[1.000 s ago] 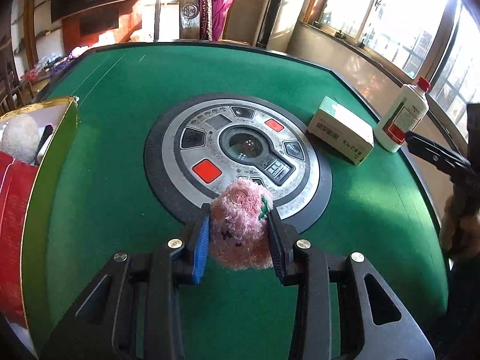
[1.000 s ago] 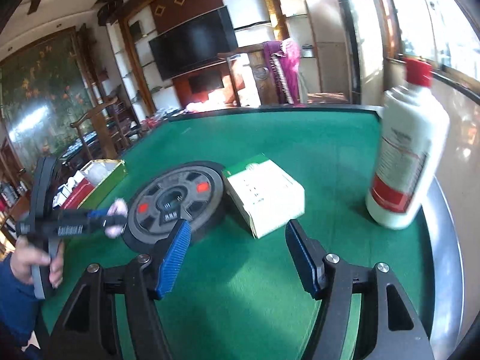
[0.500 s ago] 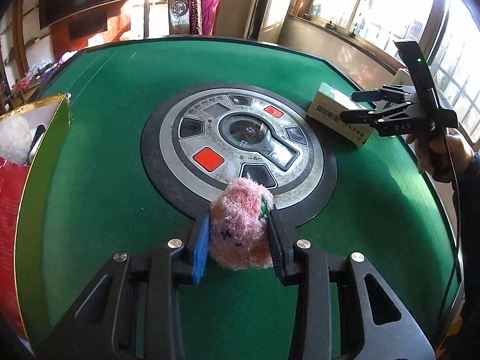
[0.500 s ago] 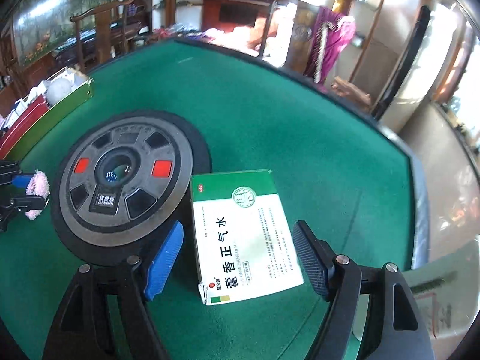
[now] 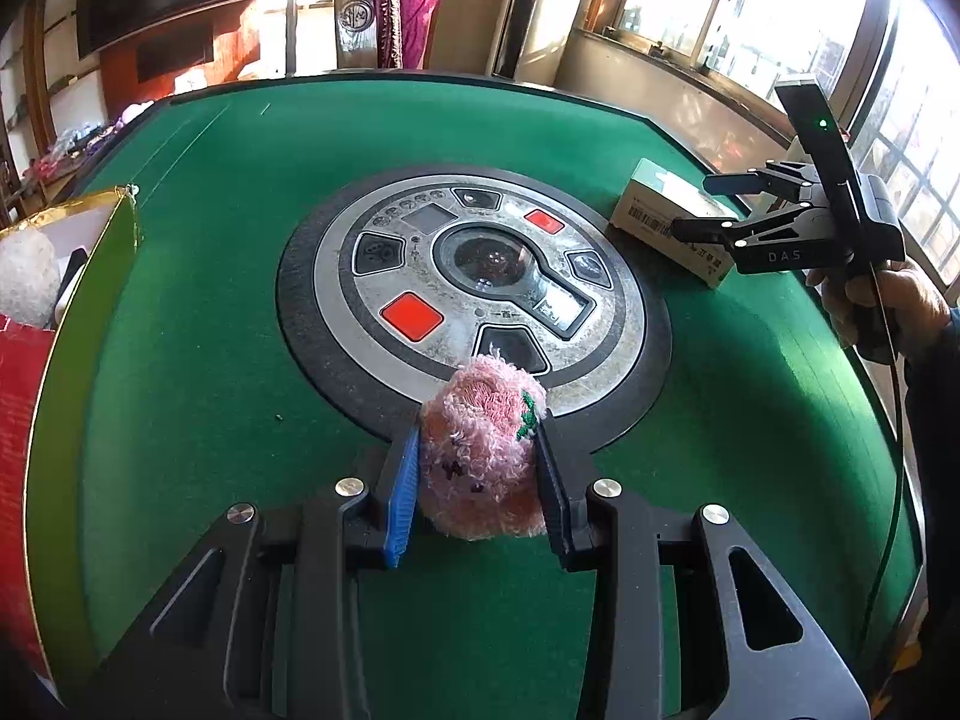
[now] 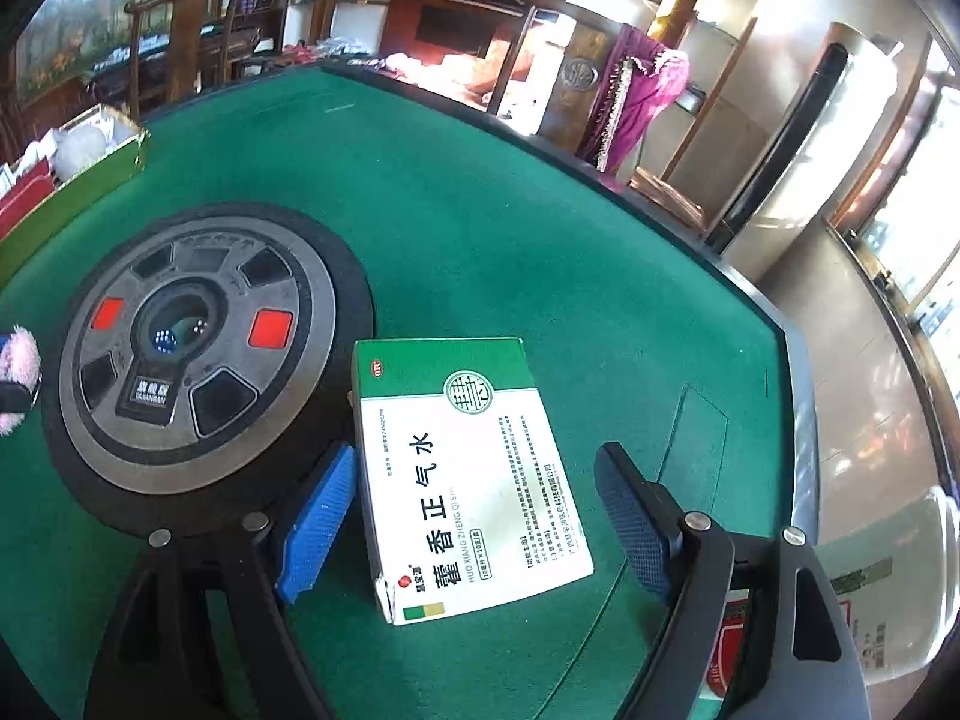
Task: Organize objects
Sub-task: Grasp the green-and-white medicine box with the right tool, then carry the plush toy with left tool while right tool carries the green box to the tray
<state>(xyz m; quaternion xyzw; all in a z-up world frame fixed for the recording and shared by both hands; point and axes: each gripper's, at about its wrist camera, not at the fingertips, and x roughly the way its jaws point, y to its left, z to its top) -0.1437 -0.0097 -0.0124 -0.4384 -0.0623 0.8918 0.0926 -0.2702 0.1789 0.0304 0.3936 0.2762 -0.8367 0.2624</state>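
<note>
My left gripper point(image 5: 477, 426) is shut on a fluffy pink plush toy point(image 5: 480, 456), held over the near rim of the round control panel point(image 5: 474, 294); the toy also shows at the left edge in the right wrist view point(image 6: 18, 372). A green-and-white medicine box point(image 6: 462, 474) lies flat on the green felt, to the right of the panel. My right gripper point(image 6: 474, 480) hovers over it with its jaws opening; the box lies between the fingers and the pads do not press on it. In the left wrist view the right gripper point(image 5: 714, 207) hangs over the box point(image 5: 666, 219).
A green-and-gold open box point(image 5: 72, 360) holding a white plush ball point(image 5: 24, 276) stands at the table's left edge. A white bottle with a red label point(image 6: 840, 618) stands behind my right gripper's finger. A chair with purple cloth point(image 6: 630, 96) is beyond the table's dark rim point(image 6: 798, 396).
My right gripper swung away from the bottle, came down over the medicine box and opened wider around it. The left gripper kept the pink toy in place.
</note>
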